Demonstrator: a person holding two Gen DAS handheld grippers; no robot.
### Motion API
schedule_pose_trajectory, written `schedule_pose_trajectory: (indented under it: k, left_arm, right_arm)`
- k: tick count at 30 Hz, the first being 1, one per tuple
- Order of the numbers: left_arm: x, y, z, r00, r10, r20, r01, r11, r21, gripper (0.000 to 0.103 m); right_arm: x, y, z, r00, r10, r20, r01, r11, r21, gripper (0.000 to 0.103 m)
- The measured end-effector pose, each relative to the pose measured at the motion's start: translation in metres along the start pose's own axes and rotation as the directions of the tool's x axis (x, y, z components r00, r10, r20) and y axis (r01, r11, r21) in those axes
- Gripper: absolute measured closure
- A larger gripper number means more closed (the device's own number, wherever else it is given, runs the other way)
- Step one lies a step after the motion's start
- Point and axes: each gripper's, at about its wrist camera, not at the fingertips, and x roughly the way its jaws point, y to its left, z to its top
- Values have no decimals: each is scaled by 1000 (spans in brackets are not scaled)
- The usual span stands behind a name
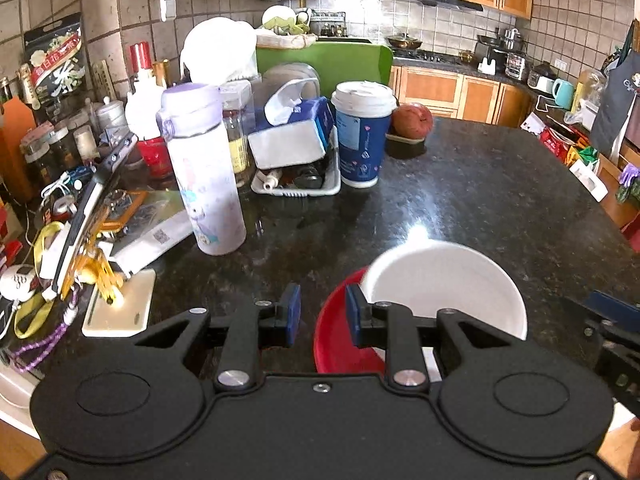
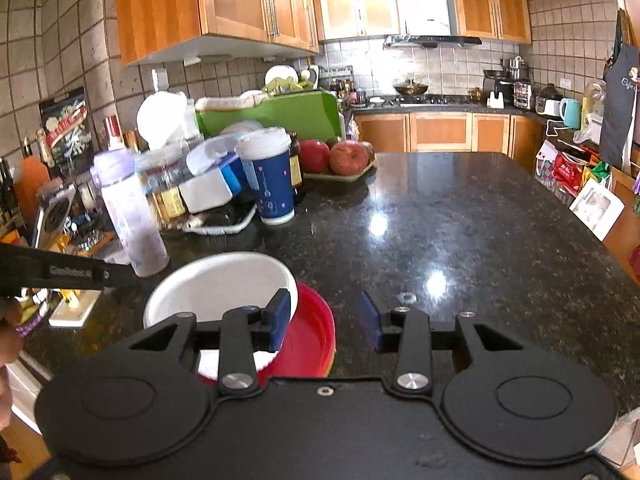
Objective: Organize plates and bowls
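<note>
Near the desk's (image 1: 480, 184) front edge, a white bowl (image 1: 444, 288) is sitting in a red plate (image 1: 340, 344). My left gripper (image 1: 323, 312) is hovering with jaws narrowly parted over the plate's left rim, gripping nothing. My right gripper (image 2: 326, 318) is hanging with jaws apart and empty, straddling the plate's right rim.

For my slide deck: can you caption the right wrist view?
Open right gripper beside a white bowl nested in a red plate on the dark granite counter.
</note>
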Motion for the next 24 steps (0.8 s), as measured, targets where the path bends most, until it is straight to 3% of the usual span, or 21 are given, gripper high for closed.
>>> schedule_pose_trajectory:
  k: [12, 24]
  left_arm:
    - [-8, -15, -29, 997, -11, -78, 15, 999, 43, 68]
    - [-17, -24, -56, 995, -14, -100, 20, 998, 66, 68]
  right_arm:
    - [-19, 7, -21, 999, -10, -40, 11, 1000, 14, 62]
    - [-39, 14, -39, 998, -15, -53, 15, 1000, 1, 62]
